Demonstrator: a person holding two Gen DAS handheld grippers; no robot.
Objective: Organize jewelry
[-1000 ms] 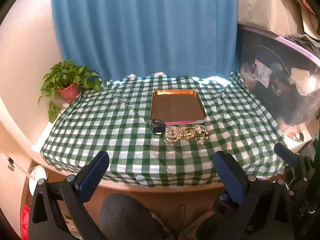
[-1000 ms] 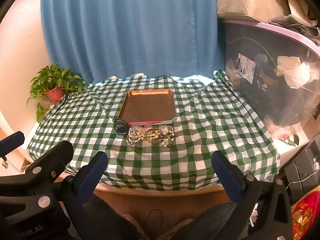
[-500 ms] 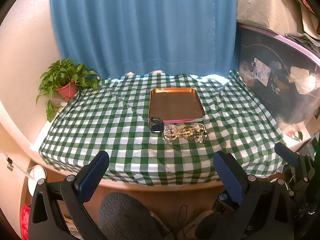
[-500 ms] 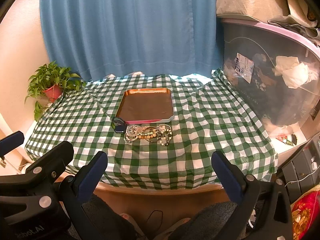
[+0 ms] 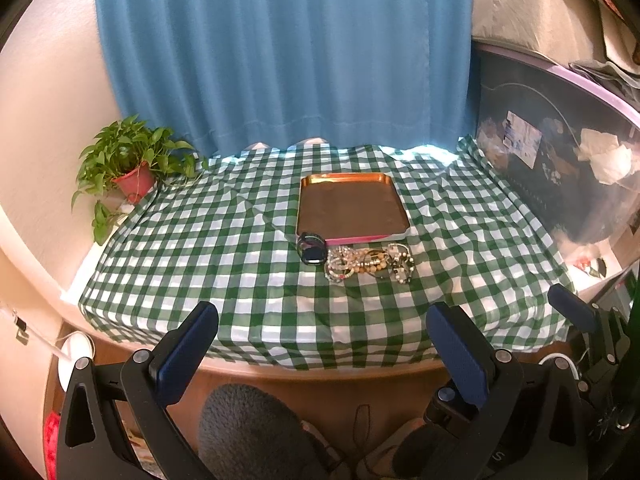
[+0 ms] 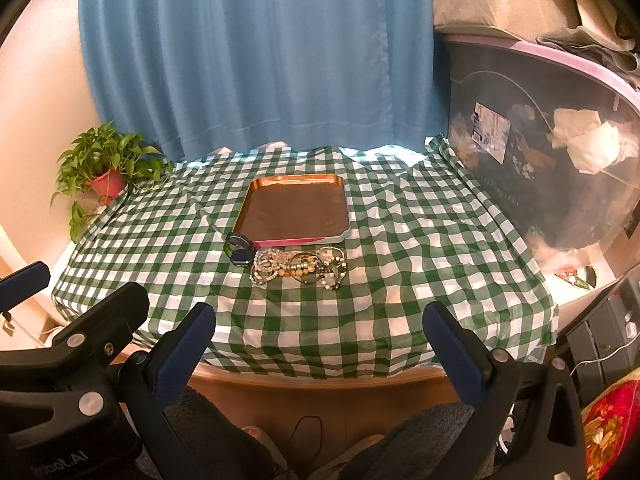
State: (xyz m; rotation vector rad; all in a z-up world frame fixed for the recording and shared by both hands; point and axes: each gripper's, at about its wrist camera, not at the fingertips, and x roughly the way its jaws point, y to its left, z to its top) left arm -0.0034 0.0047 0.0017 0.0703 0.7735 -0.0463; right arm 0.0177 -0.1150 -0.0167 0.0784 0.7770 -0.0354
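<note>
A copper-coloured tray (image 5: 352, 210) (image 6: 296, 210) lies empty in the middle of the green-checked table. Just in front of it lies a heap of beaded bracelets (image 5: 368, 262) (image 6: 300, 266), with a dark watch (image 5: 311, 248) (image 6: 239, 249) at its left end. My left gripper (image 5: 322, 338) is open and empty, held below the table's near edge. My right gripper (image 6: 318, 334) is open and empty too, at the same height, well short of the jewelry. The left gripper's body (image 6: 76, 364) shows at the lower left of the right wrist view.
A potted plant (image 5: 128, 168) (image 6: 104, 172) stands at the table's far left corner. A blue curtain (image 5: 280, 52) hangs behind. A dark storage bin (image 5: 560, 168) (image 6: 540, 160) flanks the right side. The checked cloth (image 5: 200, 248) hangs over the near edge (image 6: 320, 360).
Both grippers have risen a little, so the table, tray and jewelry sit slightly lower in both views. Both stay open; nothing on the table has moved.
</note>
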